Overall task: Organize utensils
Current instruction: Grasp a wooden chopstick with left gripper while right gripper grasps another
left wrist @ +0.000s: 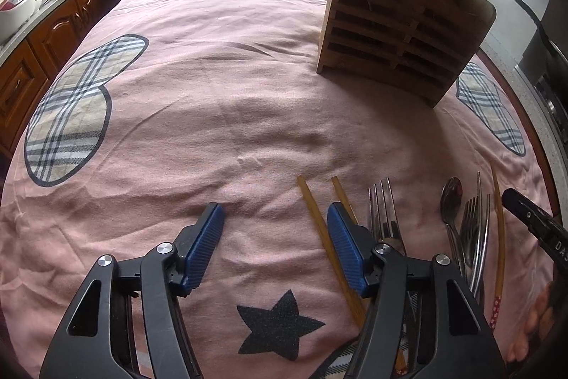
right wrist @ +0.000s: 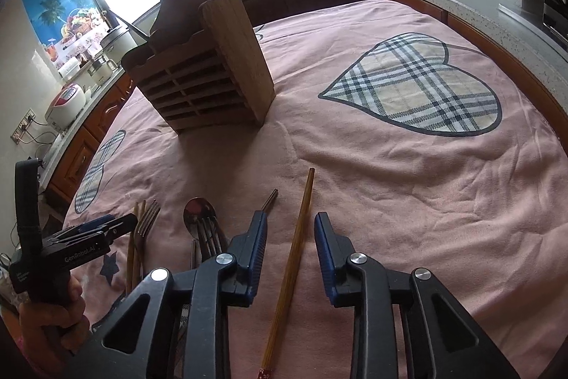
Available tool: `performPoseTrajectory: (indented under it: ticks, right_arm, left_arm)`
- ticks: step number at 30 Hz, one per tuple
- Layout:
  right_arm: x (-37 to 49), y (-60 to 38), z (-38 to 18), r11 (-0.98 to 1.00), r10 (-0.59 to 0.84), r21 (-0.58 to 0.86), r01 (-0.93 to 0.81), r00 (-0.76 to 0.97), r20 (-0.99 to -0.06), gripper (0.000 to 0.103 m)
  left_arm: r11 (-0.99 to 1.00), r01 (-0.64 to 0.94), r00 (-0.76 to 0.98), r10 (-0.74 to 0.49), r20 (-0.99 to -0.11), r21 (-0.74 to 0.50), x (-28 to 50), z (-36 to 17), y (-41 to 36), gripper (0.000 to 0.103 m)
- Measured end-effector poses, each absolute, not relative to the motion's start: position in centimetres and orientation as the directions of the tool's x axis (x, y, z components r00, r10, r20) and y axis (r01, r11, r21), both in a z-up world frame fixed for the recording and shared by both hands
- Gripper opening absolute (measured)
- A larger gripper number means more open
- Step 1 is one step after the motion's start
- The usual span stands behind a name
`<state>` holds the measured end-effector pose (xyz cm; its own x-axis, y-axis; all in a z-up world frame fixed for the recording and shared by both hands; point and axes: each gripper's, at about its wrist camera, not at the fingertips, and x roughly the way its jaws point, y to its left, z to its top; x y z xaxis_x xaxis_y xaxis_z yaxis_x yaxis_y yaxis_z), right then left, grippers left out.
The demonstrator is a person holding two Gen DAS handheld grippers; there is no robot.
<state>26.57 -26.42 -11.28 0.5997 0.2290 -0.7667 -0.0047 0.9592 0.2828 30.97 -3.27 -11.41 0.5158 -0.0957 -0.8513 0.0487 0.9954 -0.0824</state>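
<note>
Chopstick (right wrist: 291, 258) lies between the right gripper's (right wrist: 289, 251) parted, untouching pads near the pink cloth's (right wrist: 390, 183) front edge, while the left gripper (left wrist: 275, 245) gapes beside another chopstick (left wrist: 319, 226), forks (left wrist: 385, 219), spoon (left wrist: 451, 201); wooden holder (left wrist: 401, 23) stands behind.

The left gripper (right wrist: 106, 227), seen from the right wrist view, carries the white brand lettering "GenRobot.AI" along its black body. In the left wrist view the right gripper (left wrist: 532, 219) shows only the letters "DAS", cut off at the edge.
</note>
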Motion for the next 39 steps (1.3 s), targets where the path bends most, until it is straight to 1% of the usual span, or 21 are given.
performPoseTrajectory:
  ticks: [1,4,6,8,12,18,19,20,22,23,29,32,33,34,36,38,39]
  right_arm:
    - [26.8,-26.3,-11.5,0.961,0.224,0.275,-0.004,0.596,-0.772,0.026]
    - [27.6,-26.1,-12.1,0.966,0.212,0.258,-0.001,0.577,-0.789,0.024]
    - [28.2,-26.0,-12.5,0.967,0.209,0.254,-0.001,0.567,-0.797,0.024]
    - [28.7,-25.9,-12.6,0.969,0.206,0.248,-0.003,0.566,-0.798,0.024]
    - [29.6,-25.7,-12.7,0.97,0.205,0.243,-0.006,0.562,-0.801,0.024]
    - [29.8,-25.9,-12.7,0.967,0.216,0.255,-0.007,0.555,-0.803,0.023]
    - [29.7,-25.9,-12.7,0.966,0.217,0.257,-0.007,0.556,-0.803,0.021]
    - [29.7,-25.9,-12.8,0.967,0.216,0.255,-0.007,0.557,-0.802,0.021]
    - [29.8,-26.1,-12.8,0.964,0.223,0.266,-0.003,0.558,-0.799,0.021]
    - [29.9,-26.2,-12.8,0.962,0.226,0.273,0.001,0.558,-0.799,0.021]
    - [30.3,-26.6,-12.8,0.956,0.24,0.295,0.011,0.549,-0.801,0.021]
    - [30.2,-26.7,-12.8,0.96,0.222,0.279,0.019,0.556,-0.801,0.017]
    - [30.2,-26.7,-12.8,0.962,0.212,0.272,0.024,0.559,-0.801,0.011]
    - [30.2,-26.8,-12.9,0.963,0.203,0.267,0.032,0.564,-0.8,0.008]
    - [30.1,-27.0,-13.0,0.959,0.21,0.28,0.037,0.57,-0.794,0.006]
    - [30.0,-27.0,-12.8,0.959,0.209,0.28,0.037,0.573,-0.793,0.005]
    - [29.9,-27.0,-12.6,0.959,0.211,0.282,0.035,0.577,-0.789,0.005]
  left_arm:
    - [0.995,0.053,0.515,-0.097,-0.852,-0.082,31.1,-11.4,-3.2,0.056]
    - [0.994,0.062,0.51,-0.106,-0.854,-0.086,31.6,-11.3,-3.1,0.056]
    - [0.994,0.069,0.508,-0.109,-0.855,-0.086,31.9,-11.3,-3.2,0.053]
    - [0.994,0.075,0.507,-0.108,-0.855,-0.082,32.3,-11.3,-3.3,0.049]
    - [0.994,0.094,0.51,-0.095,-0.855,-0.054,32.6,-11.5,-4.0,0.048]
    - [0.993,0.113,0.517,-0.091,-0.851,-0.038,32.5,-11.6,-4.3,0.04]
    - [0.993,0.116,0.519,-0.091,-0.85,-0.035,32.5,-11.6,-4.4,0.036]
    - [0.992,0.12,0.52,-0.093,-0.849,-0.035,32.5,-11.5,-4.4,0.03]
    - [0.991,0.129,0.518,-0.103,-0.849,-0.041,32.5,-11.5,-4.5,0.02]
    - [0.99,0.133,0.515,-0.108,-0.85,-0.044,32.6,-11.5,-4.5,0.019]
    - [0.989,0.141,0.511,-0.115,-0.852,-0.049,32.7,-11.4,-4.7,0.018]
    - [0.989,0.144,0.52,-0.105,-0.848,-0.034,32.6,-11.5,-5.1,0.017]
    - [0.988,0.148,0.522,-0.106,-0.846,-0.033,32.6,-11.5,-5.3,0.015]
    - [0.988,0.152,0.523,-0.111,-0.845,-0.036,32.6,-11.5,-5.3,0.014]
    - [0.987,0.153,0.524,-0.123,-0.843,-0.049,32.5,-11.5,-5.2,0.012]
    - [0.985,0.151,0.522,-0.152,-0.84,-0.084,32.4,-11.5,-4.7,0.005]
    - [0.983,0.148,0.515,-0.172,-0.84,-0.11,32.3,-11.5,-4.4,0.004]
